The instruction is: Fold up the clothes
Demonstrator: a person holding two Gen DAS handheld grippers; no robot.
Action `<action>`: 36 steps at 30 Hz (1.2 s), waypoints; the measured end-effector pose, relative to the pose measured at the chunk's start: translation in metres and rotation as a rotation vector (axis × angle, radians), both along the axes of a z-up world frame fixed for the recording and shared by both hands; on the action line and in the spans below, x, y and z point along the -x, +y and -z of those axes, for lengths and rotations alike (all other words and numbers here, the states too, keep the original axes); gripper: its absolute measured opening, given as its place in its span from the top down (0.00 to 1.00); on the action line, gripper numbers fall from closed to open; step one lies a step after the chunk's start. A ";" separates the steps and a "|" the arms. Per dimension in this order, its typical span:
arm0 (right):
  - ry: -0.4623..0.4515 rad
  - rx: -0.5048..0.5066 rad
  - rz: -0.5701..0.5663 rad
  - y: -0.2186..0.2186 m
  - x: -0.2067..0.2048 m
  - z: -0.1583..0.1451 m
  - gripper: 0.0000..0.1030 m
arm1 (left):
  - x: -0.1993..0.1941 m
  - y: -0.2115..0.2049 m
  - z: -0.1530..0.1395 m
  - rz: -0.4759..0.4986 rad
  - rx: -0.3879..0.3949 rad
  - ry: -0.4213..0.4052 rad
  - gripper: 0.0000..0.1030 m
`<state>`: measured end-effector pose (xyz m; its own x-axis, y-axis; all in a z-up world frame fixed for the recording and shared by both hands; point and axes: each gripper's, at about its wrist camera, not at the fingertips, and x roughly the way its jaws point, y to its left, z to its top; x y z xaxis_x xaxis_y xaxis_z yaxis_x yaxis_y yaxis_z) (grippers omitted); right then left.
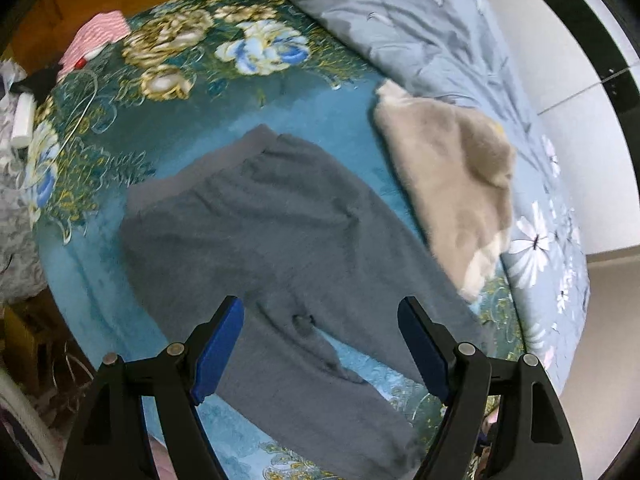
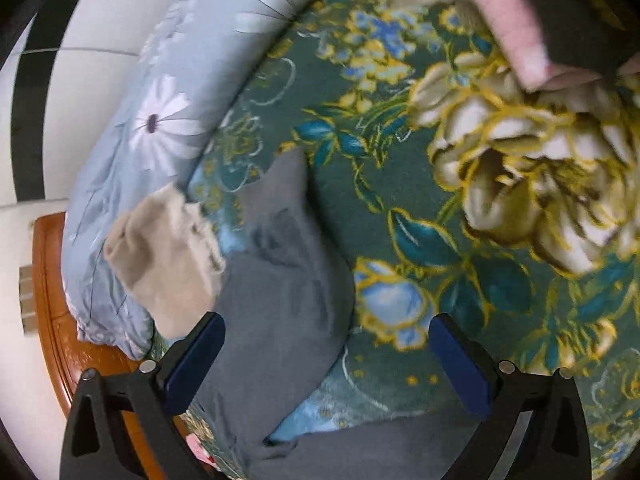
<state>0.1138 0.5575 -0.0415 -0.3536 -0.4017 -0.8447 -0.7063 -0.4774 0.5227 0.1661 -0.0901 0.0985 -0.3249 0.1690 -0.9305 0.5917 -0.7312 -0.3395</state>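
Grey trousers [image 1: 272,232] lie spread flat on the floral bedspread [image 1: 192,60], waistband at the far left, legs running toward me. My left gripper [image 1: 320,344] is open and empty, hovering above the crotch and legs. In the right wrist view the same grey trousers [image 2: 280,280] lie below my right gripper [image 2: 328,364], which is open and empty above them. A beige fuzzy garment [image 1: 448,184] lies folded to the right of the trousers; it also shows in the right wrist view [image 2: 168,256].
A light blue daisy-print duvet [image 1: 420,32] is bunched along the bed's far and right side. A pink striped cloth [image 1: 96,36] and a white object [image 1: 22,124] lie at the far left. A wooden bed frame [image 2: 52,312] edges the bed. A pink sleeve [image 2: 508,12] shows at the top right.
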 end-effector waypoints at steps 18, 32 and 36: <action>0.028 -0.096 -0.120 -0.007 0.090 0.025 0.91 | -0.016 -0.018 0.017 -0.037 0.062 -0.103 0.22; -0.109 -0.340 -0.073 0.025 0.017 -0.002 0.69 | -0.039 -0.040 0.019 -0.073 -0.018 -0.074 0.22; -0.087 -0.429 -0.101 0.013 0.012 -0.037 0.36 | -0.057 -0.061 0.021 -0.122 -0.047 -0.051 0.22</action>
